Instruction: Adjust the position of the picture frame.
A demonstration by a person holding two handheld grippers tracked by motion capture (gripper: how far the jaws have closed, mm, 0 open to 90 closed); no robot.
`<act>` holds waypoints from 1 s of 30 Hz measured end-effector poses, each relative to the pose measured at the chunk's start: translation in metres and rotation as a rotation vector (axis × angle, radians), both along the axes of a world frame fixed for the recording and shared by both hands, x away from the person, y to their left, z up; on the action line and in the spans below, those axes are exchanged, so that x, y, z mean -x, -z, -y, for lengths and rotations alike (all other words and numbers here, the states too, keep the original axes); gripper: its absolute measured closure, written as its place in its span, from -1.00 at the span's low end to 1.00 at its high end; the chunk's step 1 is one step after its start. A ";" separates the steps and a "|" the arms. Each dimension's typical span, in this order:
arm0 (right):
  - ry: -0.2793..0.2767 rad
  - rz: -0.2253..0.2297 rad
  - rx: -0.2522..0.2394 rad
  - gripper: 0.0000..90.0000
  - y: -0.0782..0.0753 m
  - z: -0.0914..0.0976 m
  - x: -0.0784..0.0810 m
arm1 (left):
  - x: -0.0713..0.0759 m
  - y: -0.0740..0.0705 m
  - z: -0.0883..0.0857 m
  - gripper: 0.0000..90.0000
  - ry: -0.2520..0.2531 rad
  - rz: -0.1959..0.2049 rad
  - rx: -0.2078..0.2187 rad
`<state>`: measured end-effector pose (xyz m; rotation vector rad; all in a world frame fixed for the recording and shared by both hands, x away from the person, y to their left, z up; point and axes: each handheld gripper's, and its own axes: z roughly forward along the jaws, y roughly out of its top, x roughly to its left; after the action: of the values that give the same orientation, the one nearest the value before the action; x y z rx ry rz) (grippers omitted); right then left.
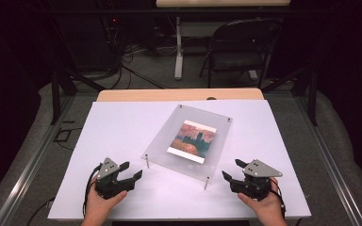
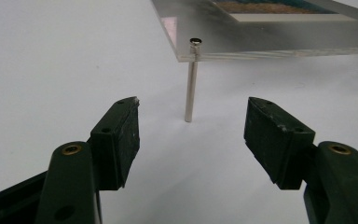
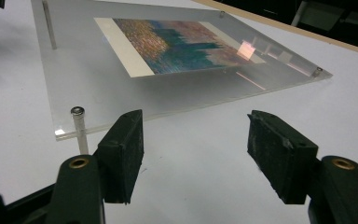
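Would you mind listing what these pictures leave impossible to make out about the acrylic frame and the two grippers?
- Acrylic frame, left gripper view: far side cut off by the top edge.
- Print: subject too blurred and small to identify in any view.
- Near post, right gripper view: foot hidden behind the right gripper.
- Left gripper, left gripper view: body cut off by the bottom edge.

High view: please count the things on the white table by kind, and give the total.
Hand-held gripper: 2, left and right, both open
Clear acrylic panel: 1
Picture print in the panel: 1
Metal standoff posts at the panel corners: 4, for example
Total: 8
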<state>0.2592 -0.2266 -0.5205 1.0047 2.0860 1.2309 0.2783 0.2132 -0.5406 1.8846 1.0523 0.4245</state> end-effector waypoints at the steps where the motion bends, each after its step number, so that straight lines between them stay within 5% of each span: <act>1: 0.000 0.000 0.000 -0.19 0.000 0.000 0.000 | 0.000 0.000 0.000 -0.21 0.000 0.000 0.000; 15: 0.016 -0.084 -0.090 0.06 0.004 0.013 -0.005 | -0.002 0.003 0.001 -0.21 0.022 -0.033 -0.002; 25: -0.022 -0.079 -0.058 0.07 0.004 0.008 -0.002 | -0.013 0.007 0.009 -0.12 0.021 -0.064 0.027; 30: -0.018 -0.080 -0.049 0.07 0.004 0.007 0.001 | -0.025 0.010 0.015 0.03 0.002 -0.076 0.006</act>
<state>0.2584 -0.2336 -0.5249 1.0759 2.1391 1.2753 0.3036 0.1983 -0.5505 1.9090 1.0998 0.3506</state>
